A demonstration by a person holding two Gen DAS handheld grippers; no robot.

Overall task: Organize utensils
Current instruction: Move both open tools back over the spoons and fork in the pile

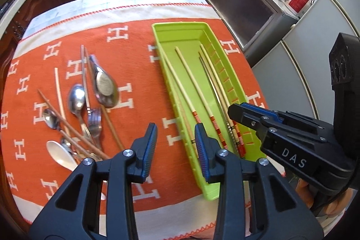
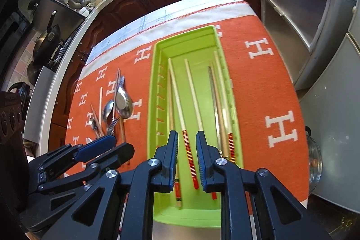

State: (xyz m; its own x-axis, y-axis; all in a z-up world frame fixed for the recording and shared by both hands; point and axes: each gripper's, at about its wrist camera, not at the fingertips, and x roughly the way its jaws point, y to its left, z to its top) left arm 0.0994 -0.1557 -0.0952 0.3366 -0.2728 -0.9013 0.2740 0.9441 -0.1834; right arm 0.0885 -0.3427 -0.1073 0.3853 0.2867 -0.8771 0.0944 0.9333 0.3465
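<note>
On the orange cloth: green tray and loose cutlery.
Five chopsticks lie in the tray; four spoons, one fork outside. Left gripper and right gripper both part-open, empty.

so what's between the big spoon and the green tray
Only bare orange cloth separates the big spoon from the green tray, clearest in the left wrist view.

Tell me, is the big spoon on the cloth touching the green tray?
Apart. The left wrist view shows a strip of bare orange cloth between the big spoon and the green tray.
</note>
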